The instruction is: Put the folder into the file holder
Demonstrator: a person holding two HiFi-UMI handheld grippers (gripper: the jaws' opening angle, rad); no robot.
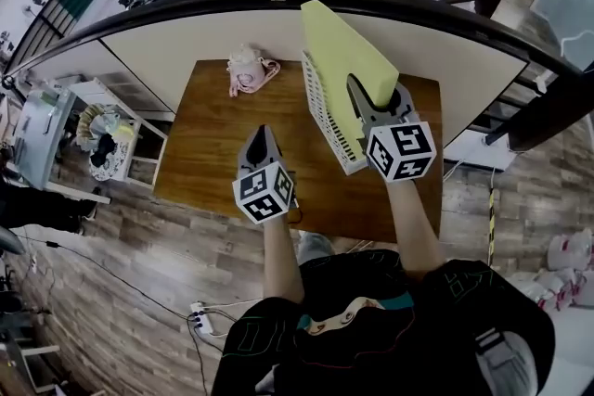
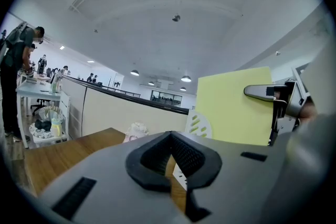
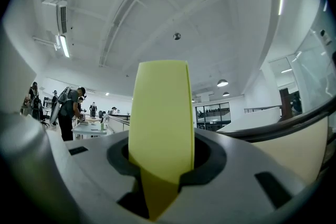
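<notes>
A yellow-green folder [image 1: 345, 51] stands on edge over the white slotted file holder [image 1: 322, 118] on the wooden table [image 1: 209, 153]. The holder's wall hides the folder's lower edge. My right gripper [image 1: 358, 94] is shut on the folder's near edge, and the folder [image 3: 160, 107] fills the gap between the pads. My left gripper [image 1: 263, 134] hovers over the table left of the holder, jaws shut with nothing in them. In the left gripper view the left gripper [image 2: 169, 137] points at the holder's end panel [image 2: 198, 125], with the folder [image 2: 236, 105] upright beside it.
A small pink-and-white object [image 1: 249, 70] lies at the table's far left corner. A beige partition [image 1: 186, 42] with a dark rail runs behind the table. A white cart [image 1: 104, 133] with clutter stands on the floor to the left. People stand far off.
</notes>
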